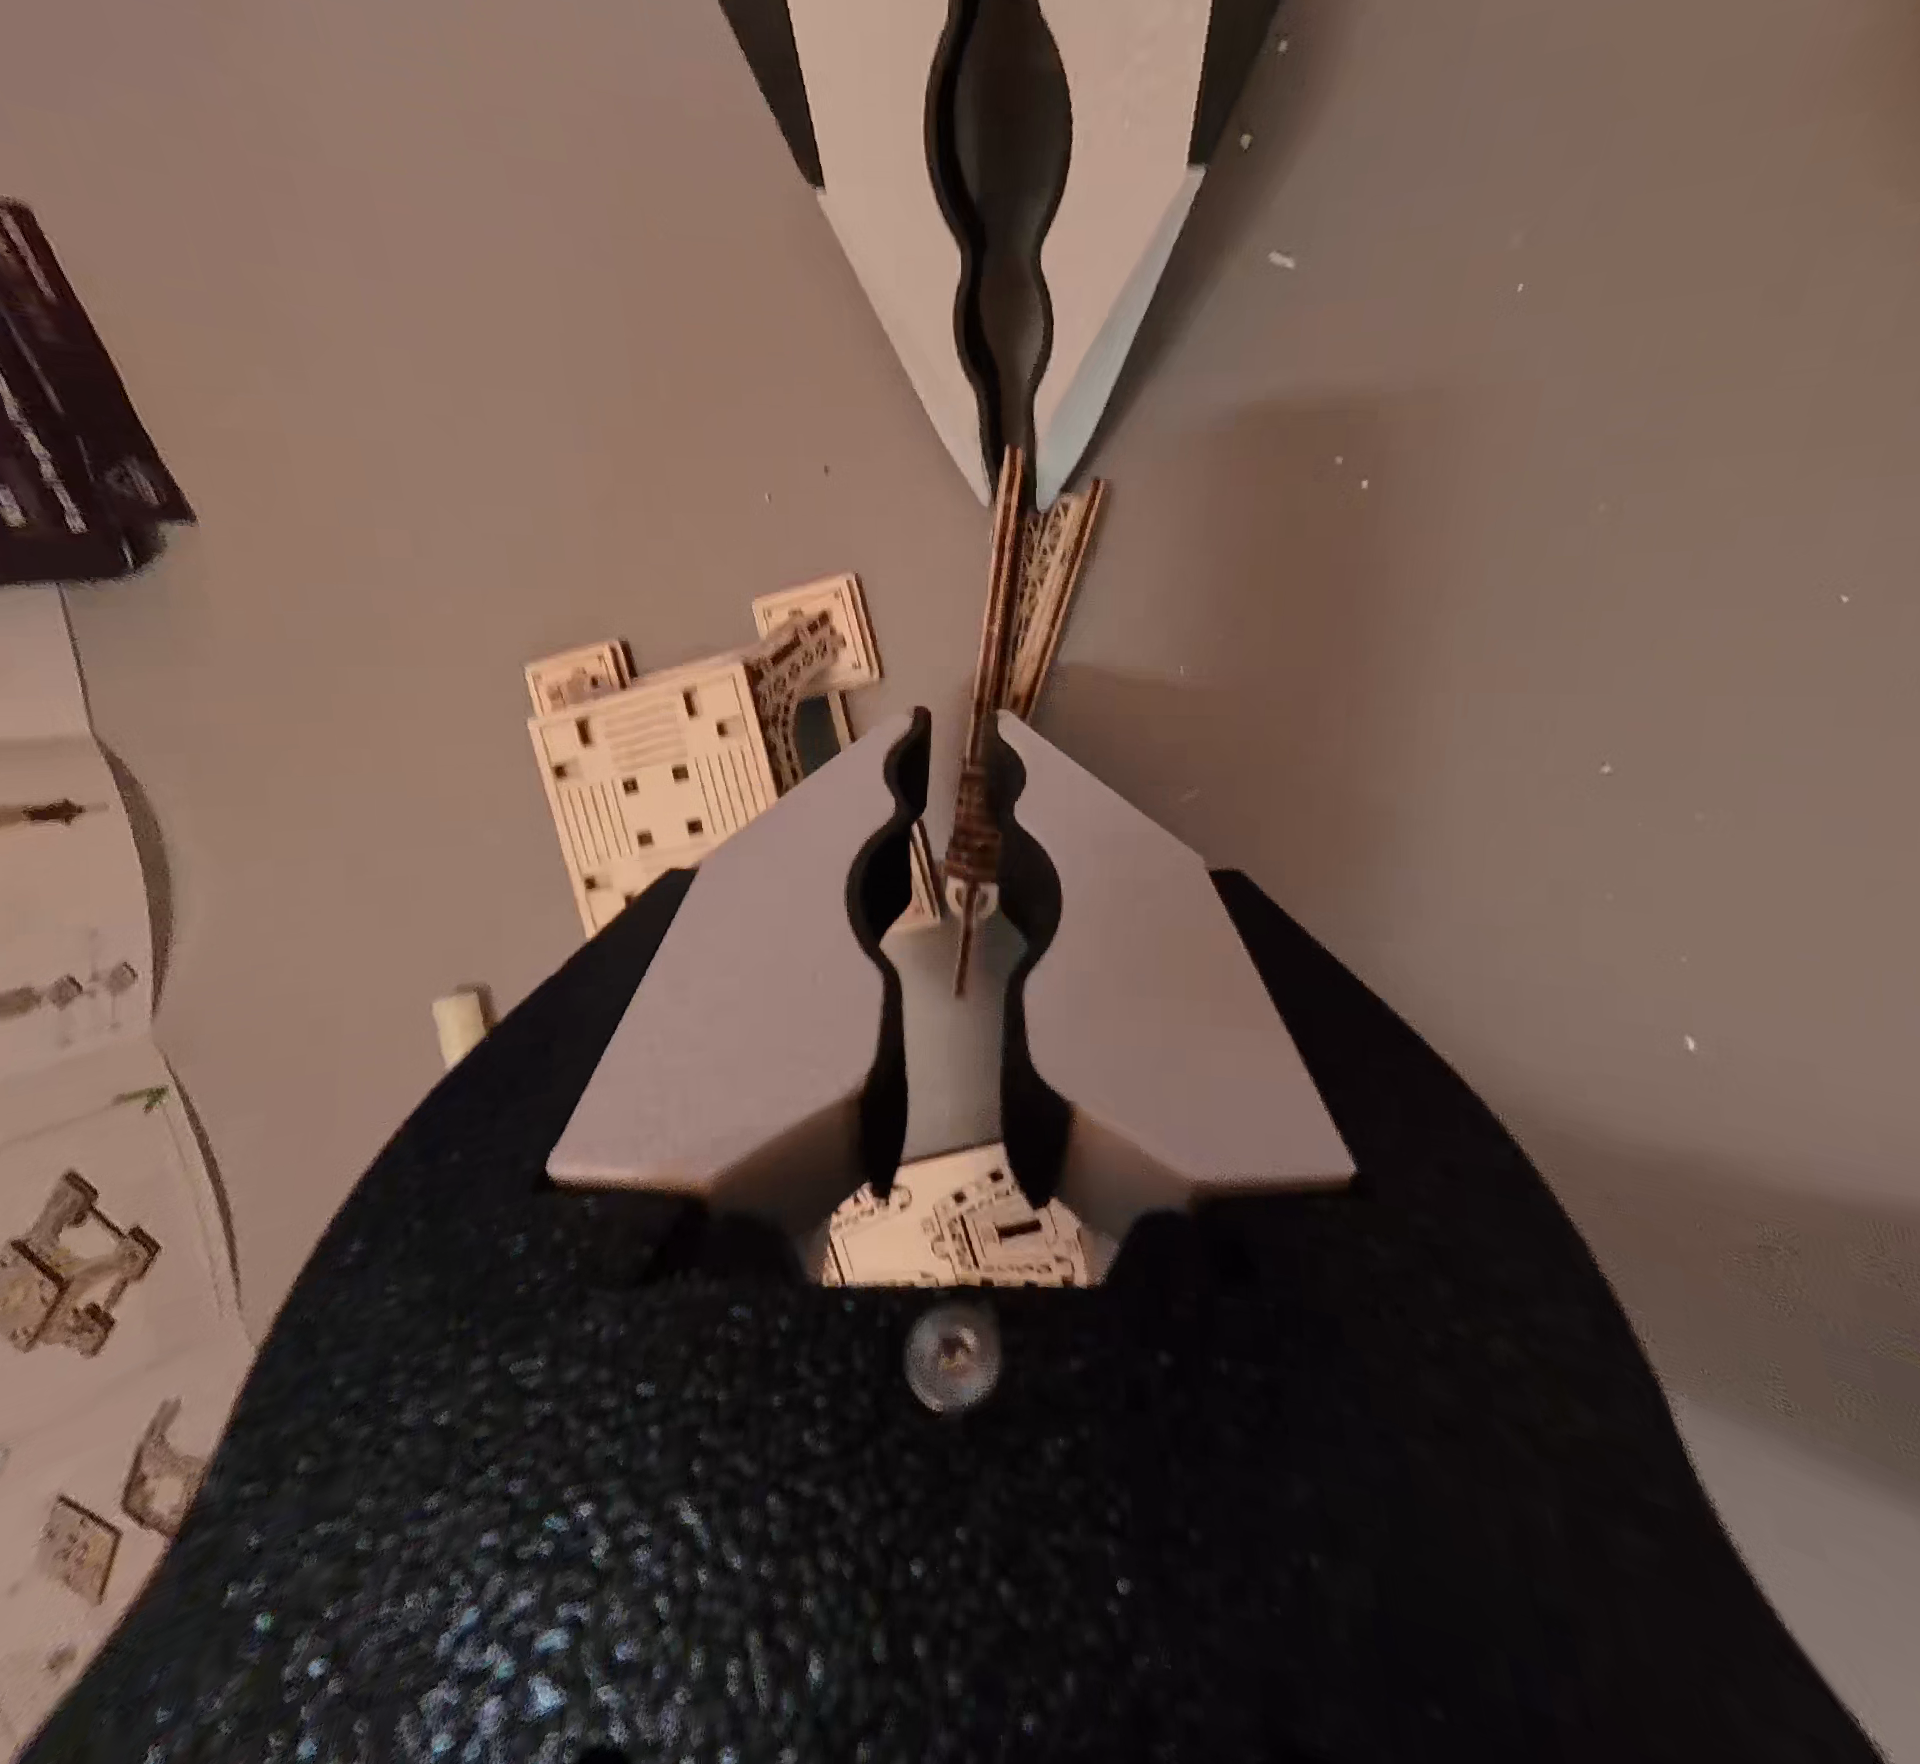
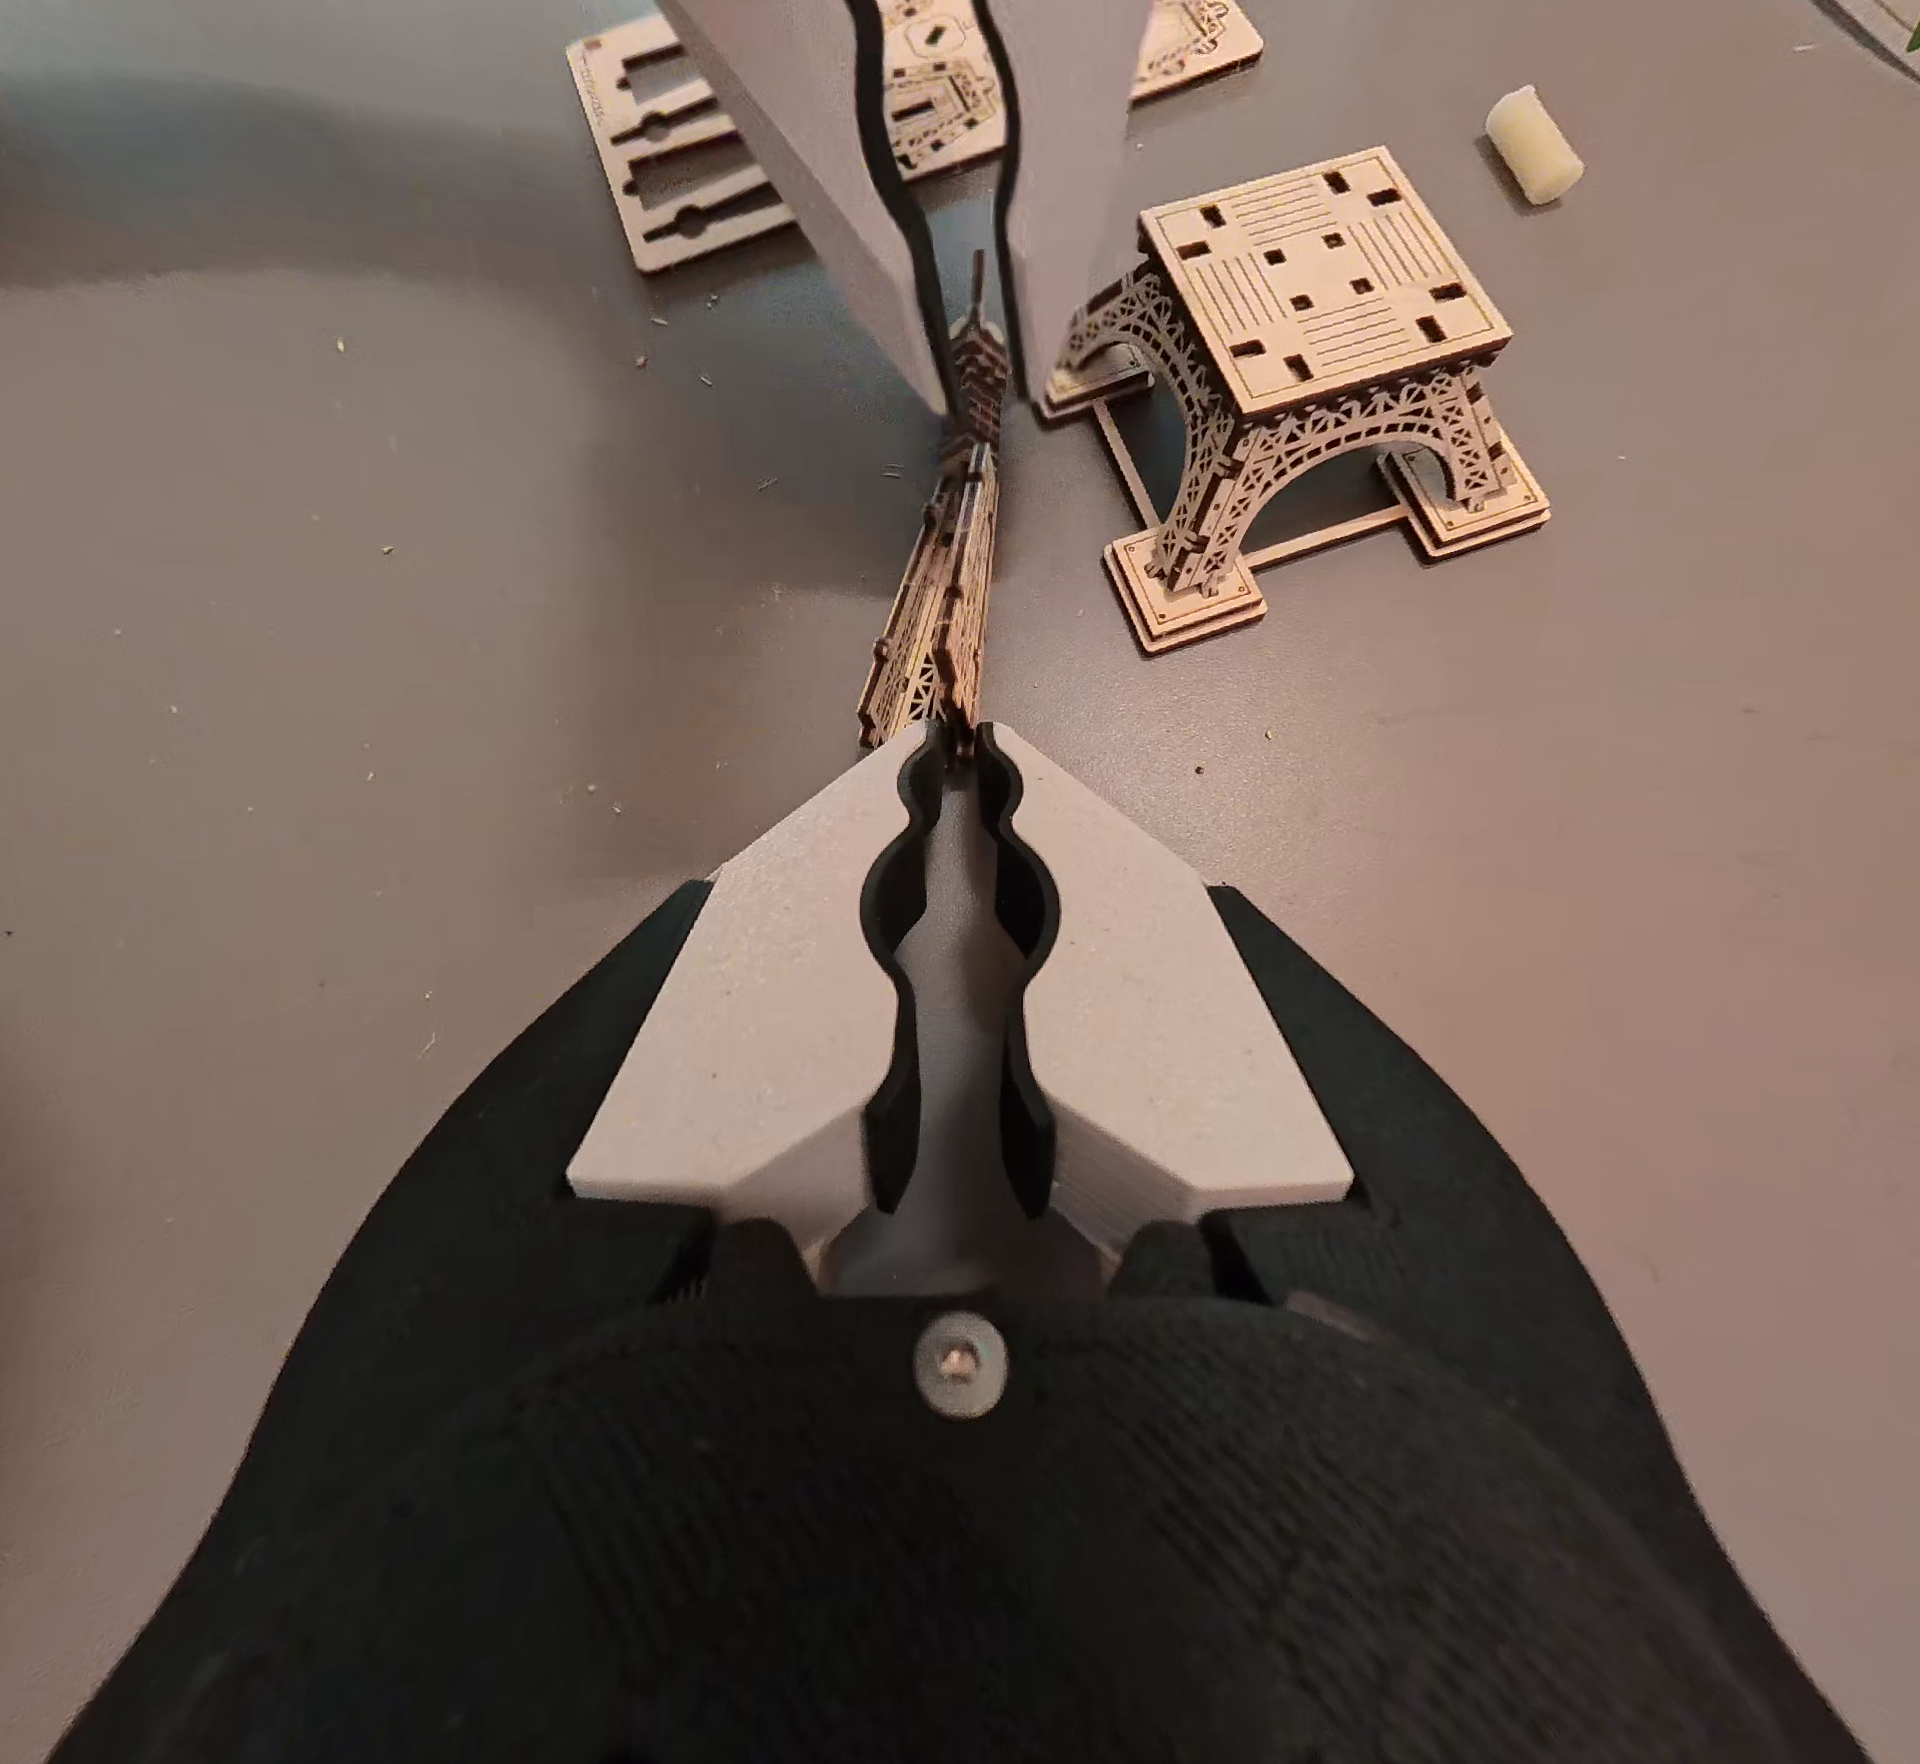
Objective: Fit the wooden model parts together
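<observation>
A slim wooden tower spire (image 2: 951,592) hangs level above the grey table, held at both ends. My right gripper (image 2: 961,743) is shut on its wide lower end. My left gripper (image 2: 977,395) comes in from the far side, its jaws closed narrowly around the thin top. In the left wrist view the spire (image 1: 1023,592) runs from my left gripper (image 1: 961,727) up to the right gripper (image 1: 1013,478). The wooden tower base (image 2: 1320,291), four arched legs under a slotted square deck, stands on the table to the right of the spire. It also shows in the left wrist view (image 1: 665,758).
A flat wooden parts sheet (image 2: 686,156) with cut-out holes lies behind the left gripper. A small white cylinder (image 2: 1532,145) lies beyond the base. Printed instruction sheets (image 1: 73,1195) and a dark booklet (image 1: 62,426) sit at the left edge. Wood crumbs dot the table. Some 6 cm of space lies between my two pairs of fingers. The small white cylinder (image 2: 1532,145) is about 15 cm from my left fingertips. It turns up in the left wrist view (image 1: 463,1027) as well.
</observation>
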`<state>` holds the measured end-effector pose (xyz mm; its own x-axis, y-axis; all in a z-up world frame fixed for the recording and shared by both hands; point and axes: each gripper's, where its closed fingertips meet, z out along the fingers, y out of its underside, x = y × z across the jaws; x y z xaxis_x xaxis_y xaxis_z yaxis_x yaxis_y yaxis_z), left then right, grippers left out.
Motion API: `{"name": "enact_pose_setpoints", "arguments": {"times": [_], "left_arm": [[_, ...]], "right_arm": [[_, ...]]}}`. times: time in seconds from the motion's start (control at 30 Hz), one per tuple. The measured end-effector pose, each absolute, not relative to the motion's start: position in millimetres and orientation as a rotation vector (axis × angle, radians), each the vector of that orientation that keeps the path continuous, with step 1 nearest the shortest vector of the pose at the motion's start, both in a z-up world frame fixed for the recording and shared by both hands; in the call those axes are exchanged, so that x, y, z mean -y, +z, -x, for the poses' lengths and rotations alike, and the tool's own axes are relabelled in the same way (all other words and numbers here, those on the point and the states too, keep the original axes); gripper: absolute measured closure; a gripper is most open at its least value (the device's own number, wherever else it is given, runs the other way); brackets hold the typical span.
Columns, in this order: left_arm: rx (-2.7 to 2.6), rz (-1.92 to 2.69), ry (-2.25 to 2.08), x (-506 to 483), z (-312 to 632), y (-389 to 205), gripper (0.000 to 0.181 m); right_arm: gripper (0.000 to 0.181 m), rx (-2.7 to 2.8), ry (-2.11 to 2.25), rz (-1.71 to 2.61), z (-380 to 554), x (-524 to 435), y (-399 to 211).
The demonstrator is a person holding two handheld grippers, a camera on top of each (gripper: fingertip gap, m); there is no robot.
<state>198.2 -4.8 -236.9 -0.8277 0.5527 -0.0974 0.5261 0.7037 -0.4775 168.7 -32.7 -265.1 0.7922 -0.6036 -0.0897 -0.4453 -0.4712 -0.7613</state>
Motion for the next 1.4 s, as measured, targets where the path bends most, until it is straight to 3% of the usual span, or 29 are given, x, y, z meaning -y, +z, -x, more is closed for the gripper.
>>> {"name": "enact_pose_setpoints", "arguments": {"times": [0.93,1.17,1.4], "left_arm": [[2.857,1.013,0.659,2.7,-200.2,-261.5,0.180],[2.962,0.976,0.798,-7.6,-202.8,-252.9,0.173],[3.063,0.794,0.991,-17.9,-211.2,-255.3,0.164]], "right_arm": [[0.177,-0.751,-0.260,2.156,-167.9,31.6,-265.3],[0.177,-0.754,-0.262,2.154,-168.1,32.0,-264.9],[0.144,-0.723,-0.273,2.162,-165.3,29.9,-263.5]]}}
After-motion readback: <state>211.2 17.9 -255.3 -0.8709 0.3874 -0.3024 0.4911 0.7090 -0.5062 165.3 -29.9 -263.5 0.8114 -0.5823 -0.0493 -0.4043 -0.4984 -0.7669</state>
